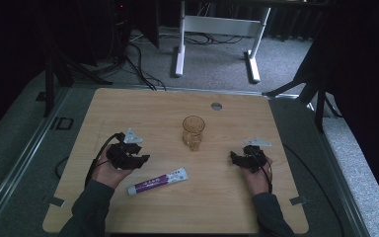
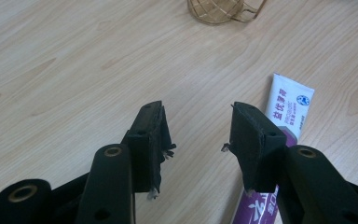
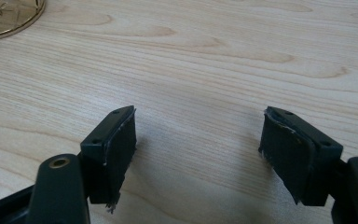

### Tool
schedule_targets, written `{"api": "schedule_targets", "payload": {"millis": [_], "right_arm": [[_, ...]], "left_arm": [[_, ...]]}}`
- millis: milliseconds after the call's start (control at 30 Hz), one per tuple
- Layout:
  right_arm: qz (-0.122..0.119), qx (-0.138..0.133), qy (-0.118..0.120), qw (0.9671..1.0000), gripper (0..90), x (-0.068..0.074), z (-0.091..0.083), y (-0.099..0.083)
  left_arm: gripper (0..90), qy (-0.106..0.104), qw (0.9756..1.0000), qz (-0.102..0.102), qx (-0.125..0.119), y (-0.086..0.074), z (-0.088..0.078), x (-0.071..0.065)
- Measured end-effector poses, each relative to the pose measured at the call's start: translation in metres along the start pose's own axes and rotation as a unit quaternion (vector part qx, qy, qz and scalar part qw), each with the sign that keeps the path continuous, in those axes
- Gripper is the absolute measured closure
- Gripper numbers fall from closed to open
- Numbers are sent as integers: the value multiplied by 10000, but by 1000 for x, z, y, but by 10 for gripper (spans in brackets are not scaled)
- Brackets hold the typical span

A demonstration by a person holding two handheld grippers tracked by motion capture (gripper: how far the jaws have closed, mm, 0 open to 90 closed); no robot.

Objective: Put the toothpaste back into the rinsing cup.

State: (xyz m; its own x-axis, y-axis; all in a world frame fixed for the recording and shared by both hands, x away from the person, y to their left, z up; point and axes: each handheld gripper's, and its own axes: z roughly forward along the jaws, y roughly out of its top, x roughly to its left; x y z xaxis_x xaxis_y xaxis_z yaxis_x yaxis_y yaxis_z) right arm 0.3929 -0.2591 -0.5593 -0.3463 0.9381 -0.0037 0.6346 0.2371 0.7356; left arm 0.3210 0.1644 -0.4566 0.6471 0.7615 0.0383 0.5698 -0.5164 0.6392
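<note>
On the wooden desk (image 1: 128, 108) a white and purple toothpaste tube (image 1: 158, 181) lies flat near the front, just beside the left hand-held gripper (image 1: 139, 159), whose jaws stand moderately apart with nothing between them; in the left gripper view the tube (image 2: 286, 109) runs under the right-side jaw. A golden wire cup (image 1: 193, 132) stands upright mid-desk between both hands. The right hand-held gripper (image 1: 235, 157) rests well apart from the tube, jaws wide and empty

White-and-purple toothpaste tube (image 1: 158, 181) lies flat near the table's front.
</note>
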Motion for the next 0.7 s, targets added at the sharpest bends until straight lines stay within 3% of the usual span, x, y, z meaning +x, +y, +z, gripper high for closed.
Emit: {"api": "schedule_targets", "payload": {"millis": [700], "right_arm": [[-1,2,-1,10000,267,0,0,0]], "left_arm": [[544,-157,9990,269,321,5,13,-13]]}}
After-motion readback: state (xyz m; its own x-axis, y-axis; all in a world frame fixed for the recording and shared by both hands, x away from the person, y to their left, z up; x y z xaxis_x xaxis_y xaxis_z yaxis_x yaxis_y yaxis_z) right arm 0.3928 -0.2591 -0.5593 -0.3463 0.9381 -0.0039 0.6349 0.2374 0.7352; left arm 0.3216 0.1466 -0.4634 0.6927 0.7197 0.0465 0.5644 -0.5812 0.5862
